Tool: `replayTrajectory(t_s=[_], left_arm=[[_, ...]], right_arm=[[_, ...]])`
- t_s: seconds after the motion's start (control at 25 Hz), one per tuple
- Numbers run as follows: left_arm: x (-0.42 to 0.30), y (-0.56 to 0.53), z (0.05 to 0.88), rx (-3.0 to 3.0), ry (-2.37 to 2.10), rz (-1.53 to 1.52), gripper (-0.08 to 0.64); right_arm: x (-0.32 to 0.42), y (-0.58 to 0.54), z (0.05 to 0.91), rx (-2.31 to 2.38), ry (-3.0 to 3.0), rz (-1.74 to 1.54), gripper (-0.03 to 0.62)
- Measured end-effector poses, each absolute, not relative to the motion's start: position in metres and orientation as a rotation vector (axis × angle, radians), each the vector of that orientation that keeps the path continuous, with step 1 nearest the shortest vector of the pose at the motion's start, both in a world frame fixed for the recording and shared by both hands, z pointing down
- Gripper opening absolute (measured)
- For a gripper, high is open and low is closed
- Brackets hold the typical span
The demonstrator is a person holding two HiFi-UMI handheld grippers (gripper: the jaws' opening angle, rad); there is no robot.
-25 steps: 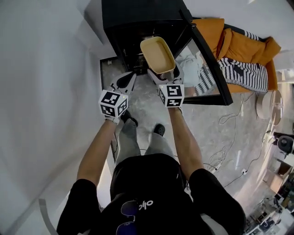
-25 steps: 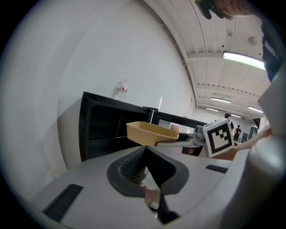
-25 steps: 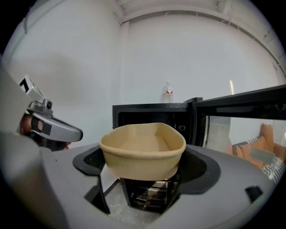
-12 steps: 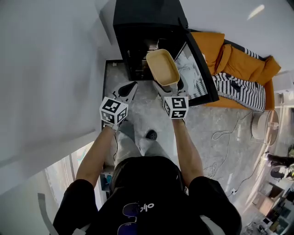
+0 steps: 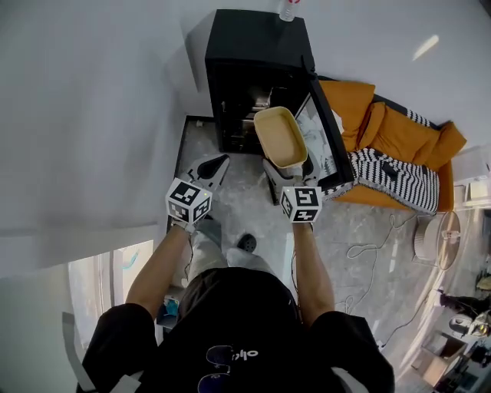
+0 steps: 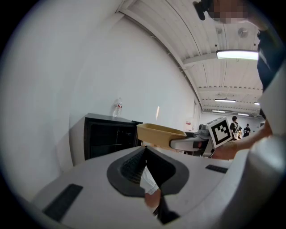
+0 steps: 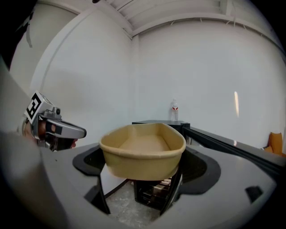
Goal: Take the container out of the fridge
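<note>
A tan, empty, open-topped container (image 5: 281,136) (image 7: 143,150) hangs in the air in front of the small black fridge (image 5: 253,46), clear of its opening. My right gripper (image 5: 287,169) (image 7: 143,167) is shut on the container's near end, with a jaw on each side. The fridge door (image 5: 326,130) stands open to the right. My left gripper (image 5: 216,161) (image 6: 145,154) is shut and empty, level with the right one and to its left. In the left gripper view the container (image 6: 158,133) shows beyond the jaws, next to the fridge (image 6: 107,136).
A clear bottle (image 5: 288,9) (image 7: 174,110) stands on top of the fridge. An orange sofa with a striped blanket (image 5: 391,130) sits right of the door. Cables (image 5: 368,253) lie on the marble floor. A white wall runs along the left.
Both grippers have drawn back from the fridge, and the container has come with the right one. More floor now shows between the container and the fridge opening.
</note>
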State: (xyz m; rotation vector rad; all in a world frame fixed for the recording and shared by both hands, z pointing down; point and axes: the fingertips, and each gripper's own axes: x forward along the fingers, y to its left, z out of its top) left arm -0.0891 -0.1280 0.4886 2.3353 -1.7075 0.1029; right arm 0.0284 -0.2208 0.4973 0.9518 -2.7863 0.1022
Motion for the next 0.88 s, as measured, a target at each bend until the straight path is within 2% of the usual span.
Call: replayTrajectory(t_s=[0.88], left_arm=[[-0.065, -0.123, 0.431, 2.421, -1.75, 0.058, 0.006]], right_arm=[[0.067, -0.206, 0.456, 0.935, -2.824, 0.061, 0.512]])
